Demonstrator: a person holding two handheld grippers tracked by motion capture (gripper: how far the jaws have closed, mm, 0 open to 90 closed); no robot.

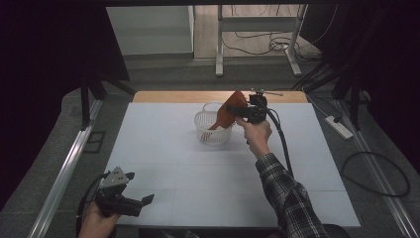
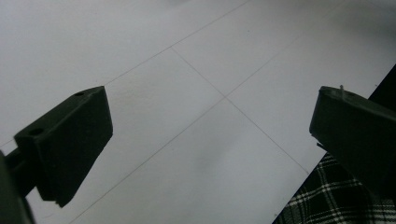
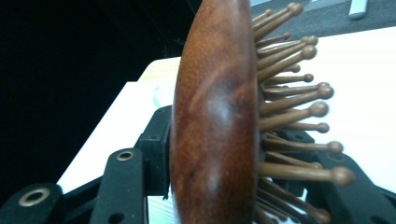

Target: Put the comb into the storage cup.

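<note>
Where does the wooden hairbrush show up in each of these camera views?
High view: the wooden hairbrush is upper centre, tilted over the white basket, in the right claw.
Left gripper view: not in it; here are the left claw, open, and the white table.
Right gripper view: it stands upright in the centre, bristles pointing right, between the jaws.
Shared landmark: the white table.

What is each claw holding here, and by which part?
The right claw holds a wooden hairbrush by its head, jaws on the smooth back and the bristle side, handle down in the white basket. The left claw is open, holding nothing.
</note>
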